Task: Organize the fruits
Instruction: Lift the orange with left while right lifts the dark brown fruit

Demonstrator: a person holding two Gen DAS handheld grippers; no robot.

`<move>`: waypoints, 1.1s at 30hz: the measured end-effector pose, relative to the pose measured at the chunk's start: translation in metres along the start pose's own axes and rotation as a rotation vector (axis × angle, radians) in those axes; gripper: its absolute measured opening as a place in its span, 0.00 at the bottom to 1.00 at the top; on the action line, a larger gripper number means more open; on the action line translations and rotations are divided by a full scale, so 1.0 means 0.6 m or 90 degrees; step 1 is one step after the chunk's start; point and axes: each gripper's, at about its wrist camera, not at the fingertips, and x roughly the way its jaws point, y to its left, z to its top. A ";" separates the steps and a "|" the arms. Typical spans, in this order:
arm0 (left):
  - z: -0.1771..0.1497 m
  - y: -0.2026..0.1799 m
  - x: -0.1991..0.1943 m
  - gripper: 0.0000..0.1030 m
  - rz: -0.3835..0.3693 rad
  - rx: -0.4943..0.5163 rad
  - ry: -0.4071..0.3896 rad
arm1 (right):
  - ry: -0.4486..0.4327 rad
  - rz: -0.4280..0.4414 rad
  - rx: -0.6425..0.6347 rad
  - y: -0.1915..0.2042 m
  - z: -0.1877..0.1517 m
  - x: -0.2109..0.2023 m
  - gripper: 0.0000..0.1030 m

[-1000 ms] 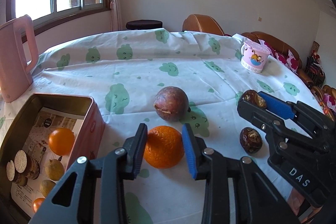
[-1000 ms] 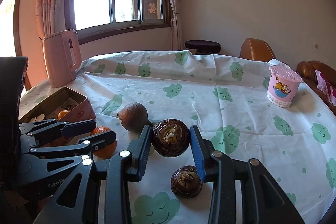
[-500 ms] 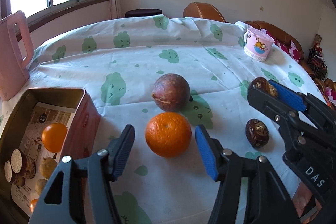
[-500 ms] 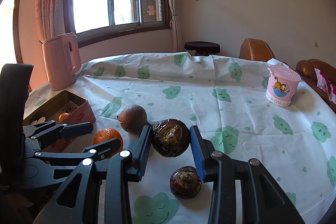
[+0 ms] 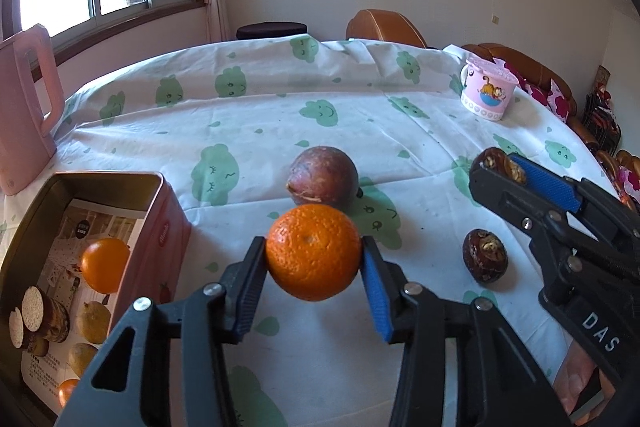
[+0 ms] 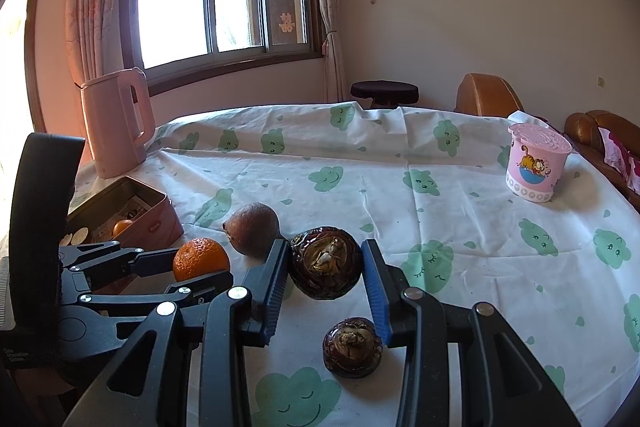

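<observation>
My left gripper [image 5: 314, 269] is shut on an orange [image 5: 313, 251] and holds it above the tablecloth; it also shows in the right wrist view [image 6: 200, 259]. My right gripper [image 6: 325, 273] is shut on a dark brown water chestnut [image 6: 326, 262], seen at the right of the left wrist view [image 5: 498, 163]. A second water chestnut [image 6: 353, 347] lies on the cloth below it. A purple-brown passion fruit [image 5: 323, 177] lies behind the orange. A pink tin box [image 5: 160, 211] at the left holds an orange [image 5: 105, 265] and other fruit.
A pink kettle [image 6: 116, 121] stands at the far left behind the tin. A pink cartoon cup [image 6: 536, 163] stands at the far right. The round table wears a white cloth with green clouds [image 6: 360, 163]. Brown chairs stand beyond its far edge.
My left gripper opened wide around the orange half a second ago, then closed on it and lifted it. My right gripper kept holding its water chestnut and rose slightly.
</observation>
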 end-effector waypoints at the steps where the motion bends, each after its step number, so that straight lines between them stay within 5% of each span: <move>1: 0.001 0.000 -0.004 0.46 0.003 0.000 -0.008 | -0.002 0.001 0.000 0.000 0.000 -0.001 0.38; 33: -0.010 0.000 -0.073 0.46 0.043 -0.002 -0.154 | -0.072 0.014 -0.018 0.009 -0.002 -0.036 0.38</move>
